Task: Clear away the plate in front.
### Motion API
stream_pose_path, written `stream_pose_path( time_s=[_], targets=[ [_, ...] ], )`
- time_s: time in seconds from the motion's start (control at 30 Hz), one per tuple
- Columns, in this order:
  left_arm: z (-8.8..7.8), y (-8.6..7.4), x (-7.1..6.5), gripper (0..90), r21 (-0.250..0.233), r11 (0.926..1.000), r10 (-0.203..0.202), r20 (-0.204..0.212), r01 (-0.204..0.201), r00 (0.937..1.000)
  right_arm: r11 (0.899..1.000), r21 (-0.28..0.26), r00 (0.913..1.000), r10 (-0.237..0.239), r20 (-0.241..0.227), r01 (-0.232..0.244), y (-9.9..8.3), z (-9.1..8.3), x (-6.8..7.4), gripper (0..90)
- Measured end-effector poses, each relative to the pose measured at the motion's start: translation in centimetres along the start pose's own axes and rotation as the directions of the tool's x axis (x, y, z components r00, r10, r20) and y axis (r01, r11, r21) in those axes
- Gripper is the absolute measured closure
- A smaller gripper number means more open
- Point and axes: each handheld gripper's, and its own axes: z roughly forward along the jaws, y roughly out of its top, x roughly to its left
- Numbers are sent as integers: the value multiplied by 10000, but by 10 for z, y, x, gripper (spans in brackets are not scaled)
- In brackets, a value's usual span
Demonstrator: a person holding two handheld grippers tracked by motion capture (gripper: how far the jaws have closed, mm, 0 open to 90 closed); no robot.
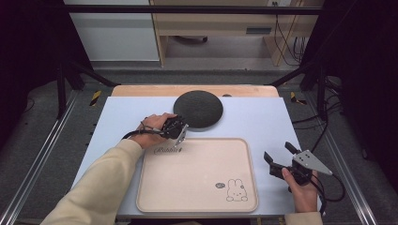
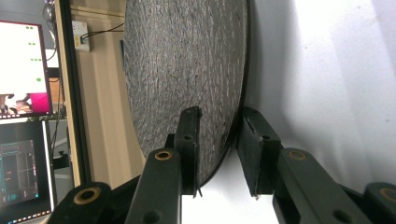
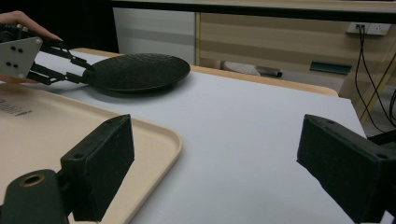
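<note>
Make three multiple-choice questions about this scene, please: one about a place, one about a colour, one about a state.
1. Where does the black plate lie?
A. on the table, beyond the beige tray
B. inside the tray
C. on the floor

2. What colour is the rabbit drawing on the tray?
A. red
B. white with dark outline
C. green

3. How does the right gripper stand?
A. shut on the tray
B. shut on the plate
C. open, holding nothing

Answers: 1 A, the high view shows the plate behind the tray's far edge. 2 B, the rabbit is pale with dark lines. 3 C, the right gripper view shows its jaws wide apart over bare table.
</note>
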Motion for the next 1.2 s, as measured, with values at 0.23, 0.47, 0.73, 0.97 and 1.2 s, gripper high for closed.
stream_pose_path(
  time_s=[0.23, 0.47, 0.73, 0.97, 1.2],
  targets=[
    [5, 4, -1, 726, 49, 9998, 188, -47, -188, 9998, 10000, -7, 10000, 42, -17, -42, 0, 0, 0, 110],
    [9, 8, 0, 736, 146, 9989, 457, -30, -456, 9990, 10000, -22, 10000, 23, -20, -23, -1, 0, 0, 111],
    [15, 11, -1, 751, 73, 9989, 454, 33, -454, 9990, 10000, 56, 10000, 29, -40, -29, -1, 0, 0, 113],
    [15, 15, -2, 793, 307, 9957, 876, 62, -878, 9961, 10000, 71, 10000, 20, -25, -19, -1, 1, -1, 114],
    [14, 19, -4, 809, 240, 9943, 1040, -121, -1037, 9945, 9999, 156, 10000, 33, -17, -33, -2, 1, -1, 117]
  ],
)
